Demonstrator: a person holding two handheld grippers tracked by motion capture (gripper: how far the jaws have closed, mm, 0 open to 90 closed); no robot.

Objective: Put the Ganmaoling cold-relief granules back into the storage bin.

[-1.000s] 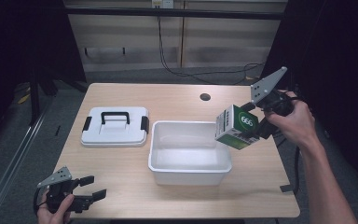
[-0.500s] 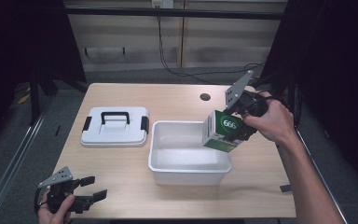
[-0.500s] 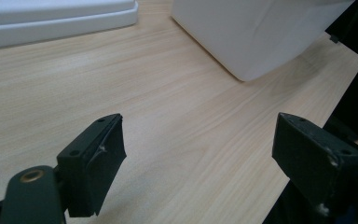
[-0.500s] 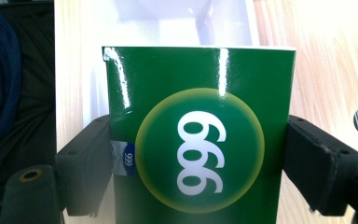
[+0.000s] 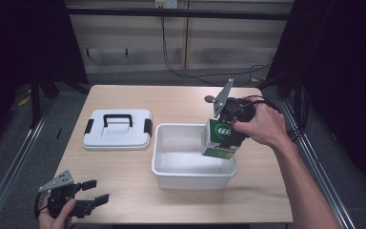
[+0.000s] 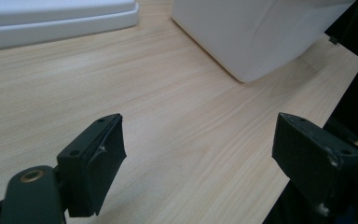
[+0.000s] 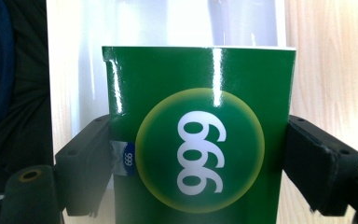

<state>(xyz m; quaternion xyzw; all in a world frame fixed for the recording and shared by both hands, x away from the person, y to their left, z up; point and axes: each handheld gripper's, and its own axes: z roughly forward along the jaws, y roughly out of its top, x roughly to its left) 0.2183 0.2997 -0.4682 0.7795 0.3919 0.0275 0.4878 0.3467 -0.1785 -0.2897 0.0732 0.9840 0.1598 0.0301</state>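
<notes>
The right tool (image 5: 229,128) is clamped on a green carton (image 5: 221,138) marked with a white "666" in a round yellow-edged badge. In the right gripper view both black jaws press flat against the carton's (image 7: 198,135) two opposite sides, with the printed face turned toward the camera and the number reading upside down. A small blue label sits on the carton's edge beside the left-hand jaw in that view.

In the high view the carton hangs tilted over the right-hand part of the white plastic tub (image 5: 193,179), its lower end down inside the rim near the tub's right wall. Whether the carton touches the tub floor cannot be told. The person's right hand (image 5: 259,125) grips the tool from the right, above the tub's far right corner.

The left tool (image 5: 95,196) rests low at the near left corner of the table (image 5: 124,167), held in the left hand (image 5: 55,217). Its jaws stand wide apart with nothing between them; in the left gripper view bare wood shows between the two pads, with the tub's (image 6: 256,32) outer wall beyond.

A white lid with a black handle and black side clips (image 5: 117,128) lies flat on the table just left of the tub, apart from it
</notes>
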